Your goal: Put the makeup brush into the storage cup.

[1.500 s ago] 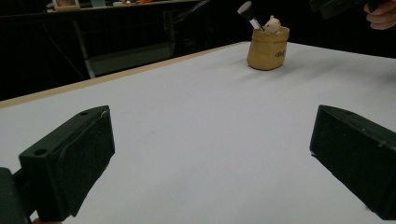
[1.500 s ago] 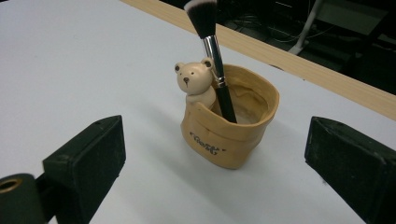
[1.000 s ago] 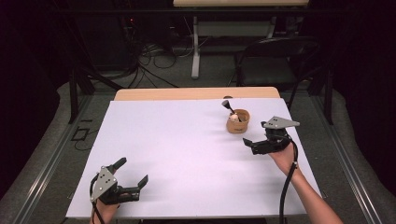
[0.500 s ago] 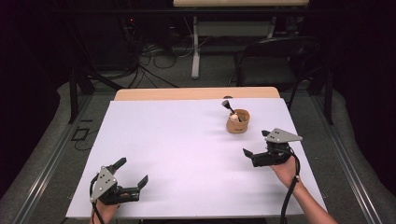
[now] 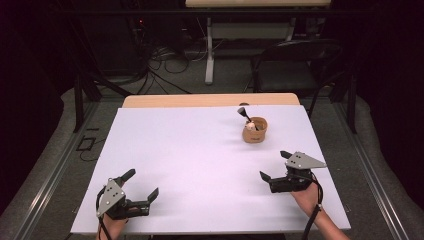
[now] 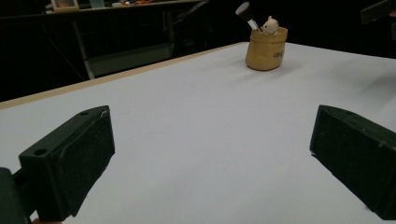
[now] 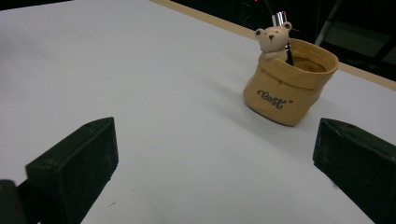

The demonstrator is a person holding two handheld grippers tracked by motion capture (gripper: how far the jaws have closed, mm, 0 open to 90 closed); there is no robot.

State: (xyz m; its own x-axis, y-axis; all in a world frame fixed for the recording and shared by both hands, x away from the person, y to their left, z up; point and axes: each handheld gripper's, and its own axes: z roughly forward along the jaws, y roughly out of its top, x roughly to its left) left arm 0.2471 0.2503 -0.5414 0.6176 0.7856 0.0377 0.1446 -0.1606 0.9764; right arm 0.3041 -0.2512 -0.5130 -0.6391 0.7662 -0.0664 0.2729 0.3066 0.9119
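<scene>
On the far right part of the white table surface (image 5: 200, 165) stands a small tan sack-shaped ceramic pot (image 5: 255, 130), upright, with a cream bear figurine (image 7: 273, 39) perched at its rim and dark script lettering on its side. A black-tipped brush with a silver ferrule (image 5: 245, 115) leans out of the pot's open mouth, tilted toward the far left in the high view. The right gripper (image 5: 277, 169) rests low over the table near the front right edge, on the near side of the pot and apart from it; its two black jaws stand wide apart with nothing between them, and in the right gripper view they frame the pot without touching it. The left gripper (image 5: 142, 184) lies near the front left corner of the table, well apart from the pot; its jaws are likewise spread wide and hold nothing. In the left gripper view the pot appears far off, near the table's light wooden edge strip (image 5: 210, 100). Beyond the table stand a dark chair (image 5: 295, 62) and a tangle of floor cables (image 5: 160, 65).
</scene>
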